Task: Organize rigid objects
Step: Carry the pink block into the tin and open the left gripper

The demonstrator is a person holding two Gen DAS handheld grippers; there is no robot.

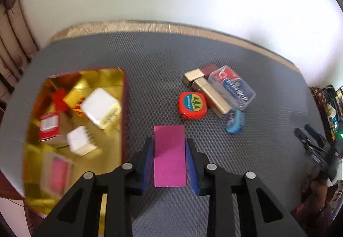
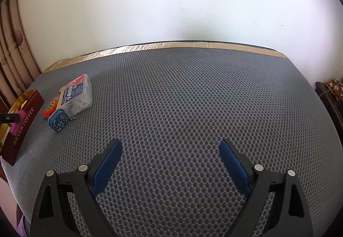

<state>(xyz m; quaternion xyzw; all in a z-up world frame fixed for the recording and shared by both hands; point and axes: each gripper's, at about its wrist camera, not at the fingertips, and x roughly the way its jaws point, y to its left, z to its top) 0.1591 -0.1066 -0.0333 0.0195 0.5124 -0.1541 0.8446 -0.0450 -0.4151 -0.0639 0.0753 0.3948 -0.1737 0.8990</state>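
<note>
Pinching a flat magenta block (image 1: 170, 155) between its blue pads (image 1: 146, 164), the left gripper (image 1: 169, 164) hung over the near part of the grey honeycomb mat (image 1: 163, 78) that covered the tabletop. Just to the left of the block sat the gold-lined tin (image 1: 103, 75), its dark red wall close beside the left finger. Inside it lay a large white cube (image 1: 99, 107), a smaller white cube (image 1: 80, 140), a red-and-white carton (image 1: 50, 126), a gold-wrapped piece (image 1: 74, 97) and, nearest the camera, a blurred clear case with a red insert (image 1: 56, 172).

Beyond the block, toward the middle of the mat, a red tape measure (image 1: 192, 105) with a yellow and green label lay touching a long gold rectangular bar (image 1: 211, 92). A blue keychain toy (image 1: 234, 121) sat at the bar's near end, and a clear plastic box (image 1: 232, 88) with a red and blue label lay against its far side. A dark red object (image 1: 209, 69) showed behind them; what it was could not be told.

Seen from the right wrist, the right gripper (image 2: 170, 164) was spread wide with nothing between its blue pads (image 2: 106, 166), hovering above bare mat near the front edge. The cluster lay well to its left, and the tin's side, lettered TOFFEE, stood by the left edge. A tan strip (image 2: 193, 45) ran along the far edge below a white wall (image 2: 171, 1).
</note>
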